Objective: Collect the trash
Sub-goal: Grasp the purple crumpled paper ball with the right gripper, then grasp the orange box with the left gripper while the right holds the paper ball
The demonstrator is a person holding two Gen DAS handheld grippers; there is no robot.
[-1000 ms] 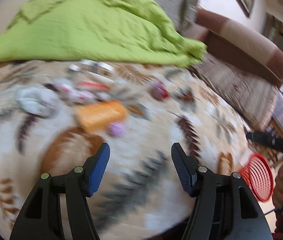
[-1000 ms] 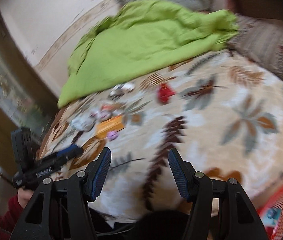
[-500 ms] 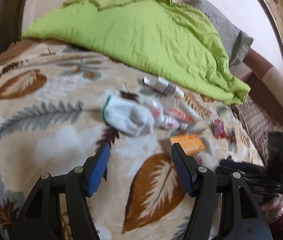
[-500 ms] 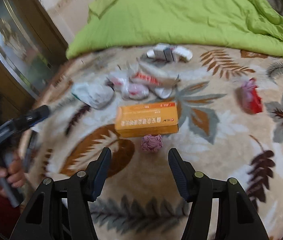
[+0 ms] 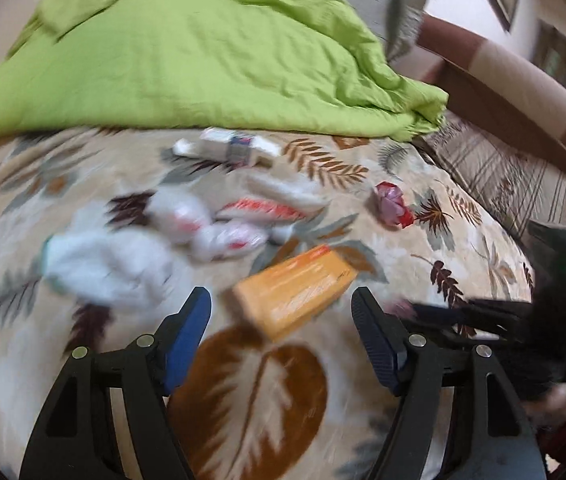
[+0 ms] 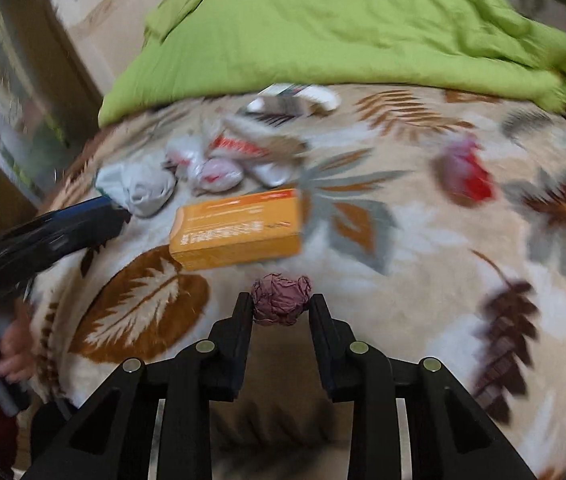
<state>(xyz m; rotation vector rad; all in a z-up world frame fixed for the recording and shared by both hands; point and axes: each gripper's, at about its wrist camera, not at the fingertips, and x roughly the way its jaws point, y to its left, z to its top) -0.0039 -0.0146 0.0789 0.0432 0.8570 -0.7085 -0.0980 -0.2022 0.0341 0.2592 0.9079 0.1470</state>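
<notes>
A: Item one?
B: Crumpled purple wrapper ball (image 6: 281,299), pinched between the narrowed jaws of the right gripper (image 6: 281,306), over the leaf-print blanket (image 6: 423,240). Round, no long axis.

A: Item two?
B: Orange box (image 6: 239,228), flat on the blanket just beyond the ball, long axis running left to right in the right wrist view (print too blurred to read).

A: Left gripper (image 5: 281,322)?
B: Jaws wide, nothing between them, box ahead.

A: Remainder?
B: White wrappers (image 6: 211,168), red wrapper (image 6: 465,178), all smeared; green duvet (image 6: 343,28) covers the blanket's far edge.
</notes>
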